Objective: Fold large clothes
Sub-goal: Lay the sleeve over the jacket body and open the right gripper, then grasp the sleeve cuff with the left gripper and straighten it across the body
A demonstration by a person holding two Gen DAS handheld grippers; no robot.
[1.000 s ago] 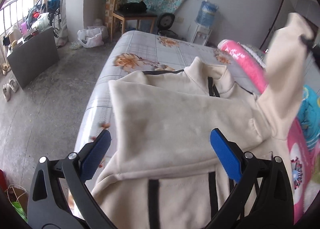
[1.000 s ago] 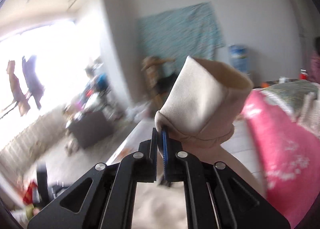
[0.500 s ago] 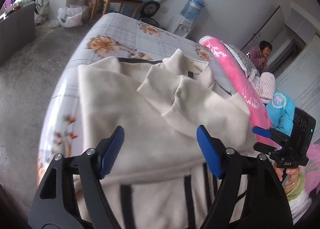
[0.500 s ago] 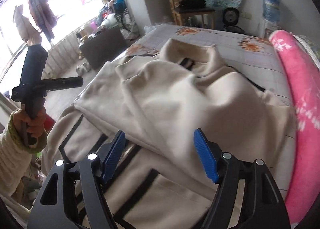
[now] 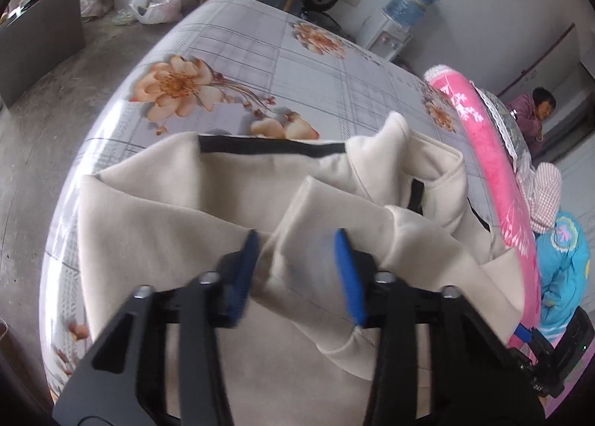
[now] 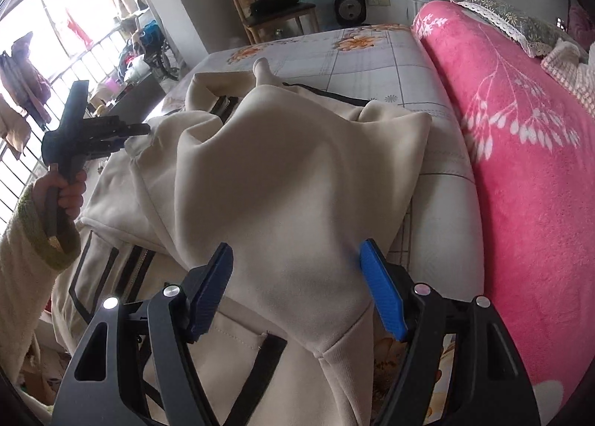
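Observation:
A cream jacket point(image 5: 167, 225) with black trim lies on the bed, both sleeves folded across its front; it also shows in the right wrist view point(image 6: 282, 180). My left gripper point(image 5: 297, 270) is open, its blue pads either side of a raised sleeve cuff point(image 5: 308, 210), low over the cloth. It also shows from the side in the right wrist view point(image 6: 141, 130). My right gripper point(image 6: 297, 292) is open and empty, just above the folded right sleeve near the jacket's lower part.
The bed has a grey floral sheet point(image 5: 260, 65). A pink blanket point(image 6: 520, 165) runs along its right side. A wooden chair point(image 6: 275, 13), a fan and a water dispenser point(image 5: 405, 13) stand beyond the bed. A person point(image 5: 535, 110) sits at far right.
My right gripper let go of the sleeve, which now lies across the jacket, and came down open over it. My left gripper moved forward and narrowed around the sleeve cuff.

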